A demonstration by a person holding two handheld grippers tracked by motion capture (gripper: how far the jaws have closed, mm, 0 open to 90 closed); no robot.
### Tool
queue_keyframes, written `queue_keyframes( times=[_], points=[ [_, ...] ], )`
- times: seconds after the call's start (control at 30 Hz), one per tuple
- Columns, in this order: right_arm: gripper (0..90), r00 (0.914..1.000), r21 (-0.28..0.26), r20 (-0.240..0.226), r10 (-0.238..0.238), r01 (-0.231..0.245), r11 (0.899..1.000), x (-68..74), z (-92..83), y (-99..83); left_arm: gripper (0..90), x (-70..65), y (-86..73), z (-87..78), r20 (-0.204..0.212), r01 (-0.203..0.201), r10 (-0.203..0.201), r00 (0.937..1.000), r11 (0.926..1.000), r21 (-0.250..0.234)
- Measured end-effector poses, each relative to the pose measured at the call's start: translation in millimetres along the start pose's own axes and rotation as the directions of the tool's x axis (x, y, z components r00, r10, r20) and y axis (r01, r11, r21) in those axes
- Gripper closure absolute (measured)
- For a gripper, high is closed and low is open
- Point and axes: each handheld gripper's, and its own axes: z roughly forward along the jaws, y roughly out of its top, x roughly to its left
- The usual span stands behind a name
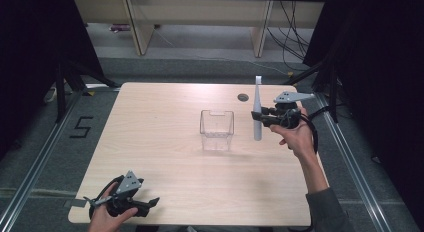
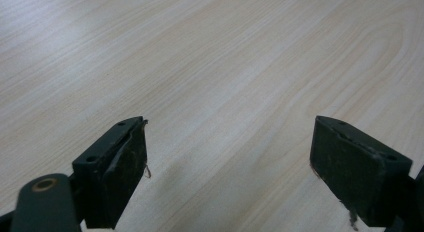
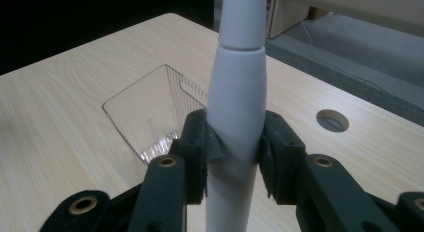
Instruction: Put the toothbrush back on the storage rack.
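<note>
Right gripper (image 1: 260, 117) clamped white handle (image 1: 257, 112) upright, above table (image 1: 165, 157), just right of clear bin (image 1: 217, 130); handle's ends cut off in right gripper view. Left gripper (image 1: 150, 204) gaped wide, empty, at near edge.

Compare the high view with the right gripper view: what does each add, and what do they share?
High view alone: the left gripper, jaws open, low at the table's near left corner, plus the floor around. Right gripper view alone: the pads pressing the white toothbrush handle from both sides. Both: the clear plastic container, the right gripper, and the table's cable hole.
</note>
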Motion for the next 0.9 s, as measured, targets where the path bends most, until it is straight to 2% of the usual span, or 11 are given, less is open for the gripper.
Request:
queue_keyframes(
  times=[0.03,0.07,0.2,0.33,0.47,0.5,0.57,0.6,0.7,0.87,0.9],
  points=[
    [67.1,0.9998,0.019,-0.014,0.011,-0.01,1.0,2.2,-0.2,3.5,14.8,-0.5,-0.8,-0.1,0.008,0.001,-0.001,1.0,1.0,-0.002],
    [67.2,0.9999,0.016,-0.008,-0.011,0.011,1.0,2.1,-0.1,5.7,14.8,0.0,-0.3,-0.1,0.001,0.002,-0.002,1.0,1.0,-0.001],
    [67.2,0.9997,0.007,-0.025,-0.001,0.001,1.0,8.3,0.5,13.4,14.8,-0.6,-0.4,0.2,0.005,0.0,0.0,1.0,1.0,0.003],
    [67.1,0.9984,-0.009,-0.033,-0.046,0.046,0.999,13.9,2.7,23.8,14.8,-0.7,0.7,0.1,0.008,0.006,-0.006,1.0,0.9999,-0.009],
    [67.2,0.9983,-0.011,-0.052,-0.026,0.025,1.0,23.0,7.2,33.9,14.8,-0.5,-0.3,-0.1,0.008,0.001,-0.001,1.0,1.0,0.001],
    [67.2,0.997,-0.012,-0.059,-0.051,0.05,0.999,22.6,8.2,37.0,14.8,-0.5,-0.3,-0.1,0.008,0.001,-0.001,1.0,1.0,0.001],
    [67.2,0.9963,-0.012,-0.061,-0.061,0.06,0.998,25.7,10.2,41.7,14.8,-0.6,0.1,-0.1,0.007,-0.001,0.001,1.0,1.0,0.001],
    [67.2,0.9964,-0.011,-0.07,-0.047,0.047,0.999,28.7,11.9,43.4,14.8,-0.9,-0.5,0.0,0.007,0.0,0.0,1.0,1.0,0.001],
    [67.2,0.994,-0.014,-0.079,-0.075,0.074,0.997,32.6,15.5,49.5,14.8,-0.3,0.2,0.0,0.003,0.007,-0.007,1.0,1.0,-0.004],
    [67.2,0.9923,-0.019,-0.105,-0.065,0.064,0.998,41.2,21.2,57.4,14.8,-0.4,-0.4,-0.7,0.009,0.002,-0.002,1.0,1.0,-0.003],
    [67.2,0.9911,-0.031,-0.095,-0.094,0.091,0.995,40.8,22.7,59.3,14.8,-0.3,0.2,-0.4,0.004,0.008,-0.008,1.0,1.0,-0.004]
  ],
)
